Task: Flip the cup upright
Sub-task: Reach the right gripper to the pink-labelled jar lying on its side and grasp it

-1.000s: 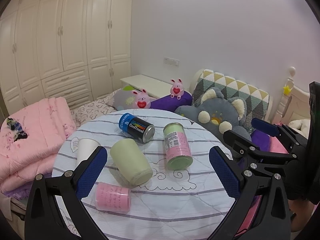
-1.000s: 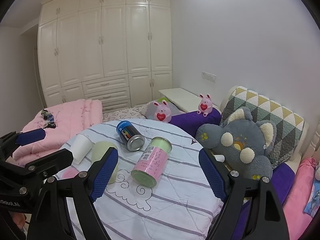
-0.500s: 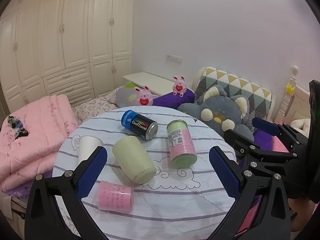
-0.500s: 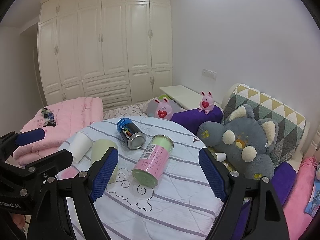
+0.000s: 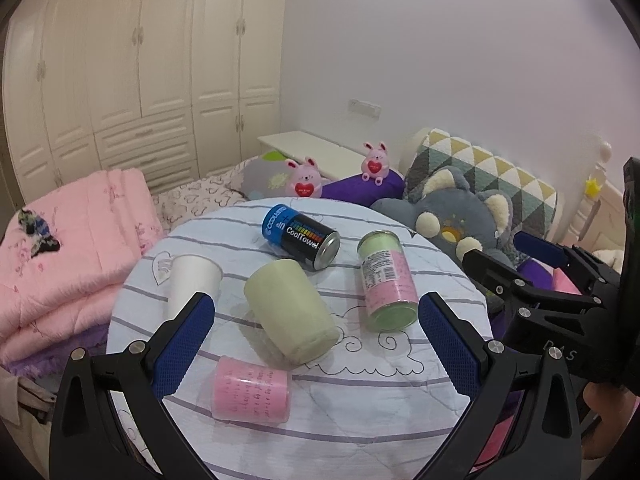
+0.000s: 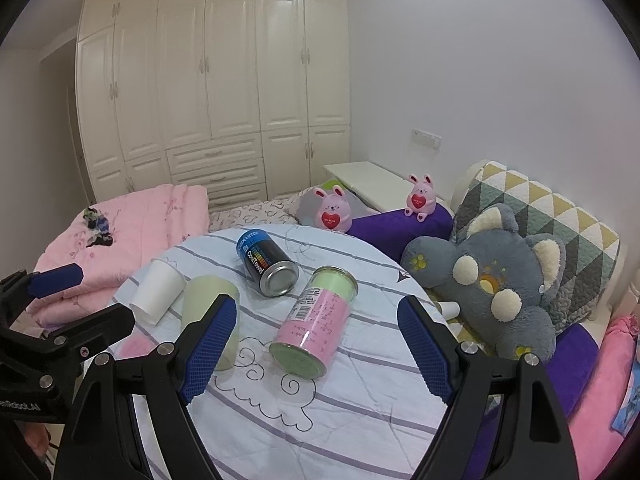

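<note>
A pale green cup lies on its side in the middle of the round striped table; it also shows in the right wrist view, partly behind a finger. A white paper cup lies on its side to its left, seen too in the right wrist view. A small pink cup lies near the front. My left gripper is open and empty, above the green cup. My right gripper is open and empty over the pink-and-green canister.
A blue-and-black CoolTowel can and the pink-and-green canister lie on the table. A grey plush toy, pillows and pink bunnies sit behind on the bed. A folded pink quilt lies at left.
Both grippers have drawn back and risen slightly; the table objects sit a little lower in view. Nothing on the table moved. Both grippers stayed open.
</note>
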Demonstrator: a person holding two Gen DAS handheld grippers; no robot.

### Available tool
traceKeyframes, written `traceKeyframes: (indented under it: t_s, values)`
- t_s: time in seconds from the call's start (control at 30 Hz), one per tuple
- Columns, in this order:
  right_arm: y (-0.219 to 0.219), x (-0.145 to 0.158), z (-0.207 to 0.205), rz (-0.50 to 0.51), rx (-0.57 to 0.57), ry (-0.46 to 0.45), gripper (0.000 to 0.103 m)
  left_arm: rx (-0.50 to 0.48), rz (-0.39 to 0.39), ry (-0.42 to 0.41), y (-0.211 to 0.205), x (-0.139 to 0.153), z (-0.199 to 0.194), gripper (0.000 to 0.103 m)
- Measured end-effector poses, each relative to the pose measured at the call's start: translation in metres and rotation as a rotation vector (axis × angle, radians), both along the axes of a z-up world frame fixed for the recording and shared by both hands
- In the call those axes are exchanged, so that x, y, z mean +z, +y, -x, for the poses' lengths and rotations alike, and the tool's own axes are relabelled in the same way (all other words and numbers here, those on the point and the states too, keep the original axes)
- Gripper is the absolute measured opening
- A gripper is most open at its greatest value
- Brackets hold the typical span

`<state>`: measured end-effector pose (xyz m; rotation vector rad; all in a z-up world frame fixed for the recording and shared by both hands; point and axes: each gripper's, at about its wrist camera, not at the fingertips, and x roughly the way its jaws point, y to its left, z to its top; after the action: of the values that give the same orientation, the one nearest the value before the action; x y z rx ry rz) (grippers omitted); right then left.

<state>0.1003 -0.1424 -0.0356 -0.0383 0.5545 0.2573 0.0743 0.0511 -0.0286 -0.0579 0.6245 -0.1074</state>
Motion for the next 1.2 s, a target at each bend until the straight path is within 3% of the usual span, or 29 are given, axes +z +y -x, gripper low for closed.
traceKeyframes:
  t_s: [0.13,0.43,0.67,1.0,1.2]
  values:
    - [0.005,-0.004,-0.011,0.000,0.007,0.026,0.084,0.012,0.000,0.016,0.006,-0.004,-0.009,0.103]
    - [0.014,-0.022,-0.042,-0.011,-0.004,0.095,0.084,0.051,0.081,0.062,0.034,-0.017,-0.031,0.103]
    - [0.013,-0.060,-0.079,-0.067,-0.047,0.251,0.084,0.092,0.090,0.108,0.042,-0.038,-0.055,0.103]
    - [0.013,-0.103,-0.106,-0.119,-0.060,0.406,0.084,0.113,-0.042,0.190,0.026,-0.067,-0.088,0.103]
    - [0.011,-0.120,-0.112,-0.175,-0.024,0.457,0.084,0.080,-0.028,0.216,0.021,-0.074,-0.090,0.103]
